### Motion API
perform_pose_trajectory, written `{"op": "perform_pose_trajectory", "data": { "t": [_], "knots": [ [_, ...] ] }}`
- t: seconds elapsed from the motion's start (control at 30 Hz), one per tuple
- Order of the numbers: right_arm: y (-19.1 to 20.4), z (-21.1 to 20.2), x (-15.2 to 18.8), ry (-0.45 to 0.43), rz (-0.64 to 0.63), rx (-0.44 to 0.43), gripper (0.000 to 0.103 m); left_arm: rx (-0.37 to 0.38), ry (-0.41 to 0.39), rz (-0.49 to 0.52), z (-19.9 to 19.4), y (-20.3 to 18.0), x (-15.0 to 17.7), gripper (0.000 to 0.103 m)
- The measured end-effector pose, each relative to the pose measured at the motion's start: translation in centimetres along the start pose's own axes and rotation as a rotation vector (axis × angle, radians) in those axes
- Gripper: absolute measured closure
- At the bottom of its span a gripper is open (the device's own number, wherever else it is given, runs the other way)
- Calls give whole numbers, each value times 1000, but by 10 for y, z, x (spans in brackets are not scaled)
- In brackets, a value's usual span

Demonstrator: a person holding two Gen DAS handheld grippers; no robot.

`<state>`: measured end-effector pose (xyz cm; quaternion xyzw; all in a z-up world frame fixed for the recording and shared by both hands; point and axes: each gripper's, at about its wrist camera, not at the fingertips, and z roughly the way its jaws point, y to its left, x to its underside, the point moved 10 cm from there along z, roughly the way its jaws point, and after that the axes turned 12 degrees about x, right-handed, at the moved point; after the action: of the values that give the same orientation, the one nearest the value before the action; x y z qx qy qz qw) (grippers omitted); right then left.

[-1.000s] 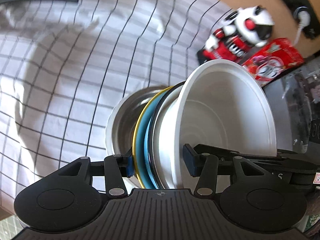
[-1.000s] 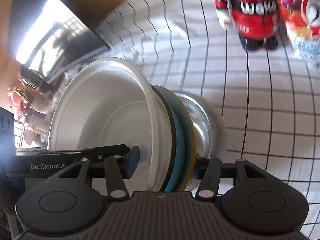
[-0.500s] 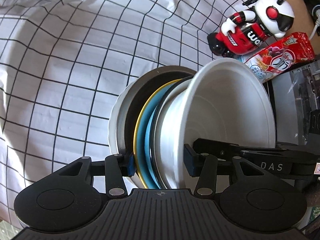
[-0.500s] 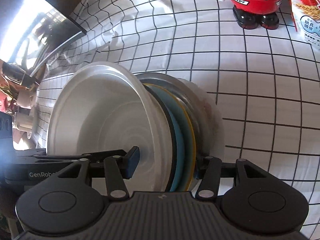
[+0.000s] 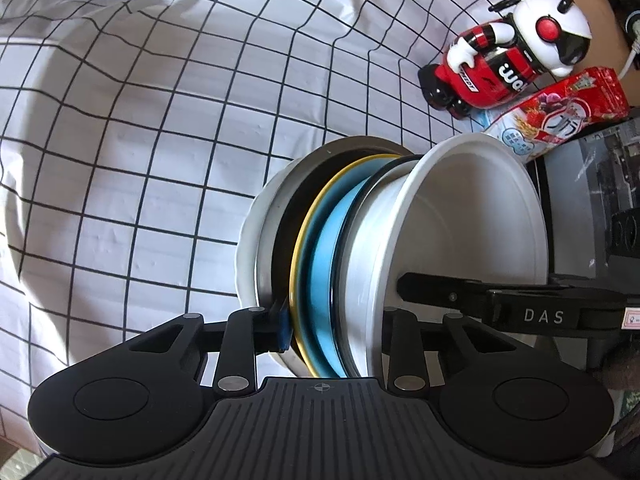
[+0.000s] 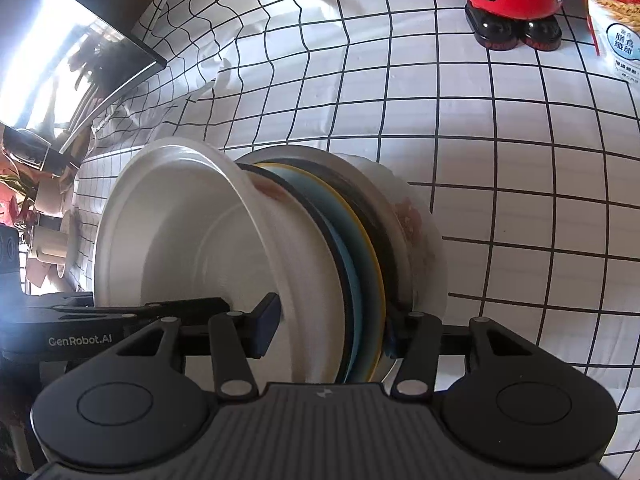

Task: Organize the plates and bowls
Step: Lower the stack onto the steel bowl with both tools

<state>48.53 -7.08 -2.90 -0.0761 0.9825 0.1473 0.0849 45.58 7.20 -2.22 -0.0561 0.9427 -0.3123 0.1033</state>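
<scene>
Your stack [image 5: 360, 264] has come down onto the white plate [image 5: 246, 256] on the checked counter [image 5: 120, 140]. Left fingers [image 5: 280, 320] are closing, pinching the plates and the white bowl [image 5: 472, 216]; right fingers [image 6: 266, 320] still pinch the same stack. Nearly seated; release comes next.

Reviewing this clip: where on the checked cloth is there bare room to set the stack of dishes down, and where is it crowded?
Bare: the black-and-white checked tablecloth left of the stacked plates and white bowl, and the strip between stack and red-and-white toy robot. Crowded: the corner with the robot, the red snack packet and the dark appliance.
</scene>
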Motion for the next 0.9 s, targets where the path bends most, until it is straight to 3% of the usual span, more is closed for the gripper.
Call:
{"op": "perform_pose_trajectory", "data": {
  "t": [0.23,0.47,0.9],
  "knots": [
    [4,-4,1,-15,-37,29,54,-45,0,62,1,-3,-7,72],
    [4,-11,0,-32,-79,41,54,-79,14,132,4,-9,-9,68],
    [2,-20,2,-37,-74,21,54,-67,27,79,3,-8,-9,70]
  ]
}}
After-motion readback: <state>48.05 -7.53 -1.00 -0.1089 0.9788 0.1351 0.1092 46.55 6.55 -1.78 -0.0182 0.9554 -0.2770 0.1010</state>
